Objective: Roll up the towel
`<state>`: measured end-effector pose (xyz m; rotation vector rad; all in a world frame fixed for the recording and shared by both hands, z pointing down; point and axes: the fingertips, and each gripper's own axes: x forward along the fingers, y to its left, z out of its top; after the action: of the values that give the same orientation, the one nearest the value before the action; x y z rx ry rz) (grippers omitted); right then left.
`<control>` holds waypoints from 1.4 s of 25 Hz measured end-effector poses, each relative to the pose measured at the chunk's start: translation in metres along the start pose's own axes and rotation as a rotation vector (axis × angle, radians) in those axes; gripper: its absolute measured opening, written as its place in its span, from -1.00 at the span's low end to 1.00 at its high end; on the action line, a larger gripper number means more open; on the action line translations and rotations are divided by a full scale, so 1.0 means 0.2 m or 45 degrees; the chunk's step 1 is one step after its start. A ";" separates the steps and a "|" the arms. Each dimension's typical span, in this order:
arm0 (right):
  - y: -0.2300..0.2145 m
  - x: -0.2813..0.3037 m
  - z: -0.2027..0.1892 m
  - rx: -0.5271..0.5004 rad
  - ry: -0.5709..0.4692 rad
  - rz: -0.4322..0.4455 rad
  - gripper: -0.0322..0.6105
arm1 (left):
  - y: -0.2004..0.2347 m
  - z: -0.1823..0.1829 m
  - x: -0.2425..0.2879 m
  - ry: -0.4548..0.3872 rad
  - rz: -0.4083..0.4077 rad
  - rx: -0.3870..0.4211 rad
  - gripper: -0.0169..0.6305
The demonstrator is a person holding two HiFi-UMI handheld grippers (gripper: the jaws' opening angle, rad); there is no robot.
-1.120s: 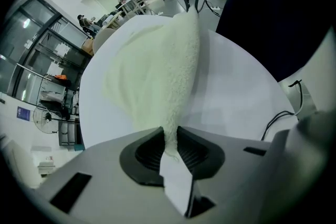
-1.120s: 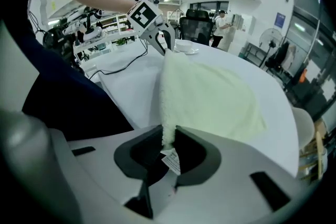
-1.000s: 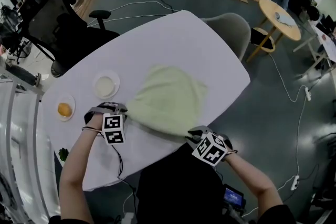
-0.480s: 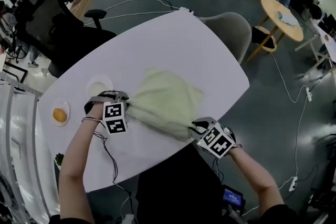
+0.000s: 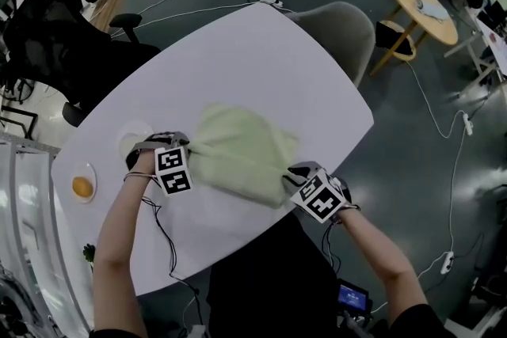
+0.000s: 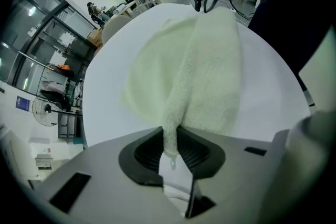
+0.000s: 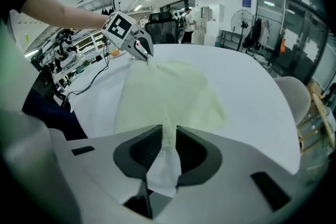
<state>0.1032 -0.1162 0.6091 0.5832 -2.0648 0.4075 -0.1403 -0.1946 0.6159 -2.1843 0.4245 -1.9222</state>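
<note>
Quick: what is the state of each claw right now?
Left claw: closed on a corner of the towel.
Right claw: closed on another corner of the towel.

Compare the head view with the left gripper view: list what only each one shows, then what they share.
Only the head view: the small plate with something orange on it, the round wooden table and the grey chair beyond the table's far edge.
Only the left gripper view: a close look at the left gripper, its pads pinching a corner of cloth.
Both: the towel lying on the white table, and the right gripper shut on its other near corner.
</note>
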 end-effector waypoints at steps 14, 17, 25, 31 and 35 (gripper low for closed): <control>-0.06 0.02 -0.02 0.001 0.007 -0.024 -0.61 | 0.07 0.03 0.03 -0.031 0.057 -0.074 -0.52; -0.09 -0.05 0.02 -0.032 -0.032 -0.093 -0.61 | 0.11 0.03 -0.04 -0.082 0.108 -0.122 -0.48; -0.04 -0.27 0.14 -0.099 -0.136 -0.188 -0.33 | 0.12 0.03 -0.33 -0.225 0.199 -0.151 -0.01; 0.19 -0.30 0.12 -0.277 -0.087 -0.202 -0.19 | -0.11 0.04 -0.41 -0.267 0.139 -0.067 0.05; 0.35 -0.25 0.08 -0.374 -0.050 -0.209 -0.16 | -0.28 0.00 -0.35 -0.250 0.077 -0.028 0.06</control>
<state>0.0770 -0.0535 0.5551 0.5793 -2.0467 -0.0039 -0.1435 -0.1172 0.5689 -2.3180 0.4731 -1.6601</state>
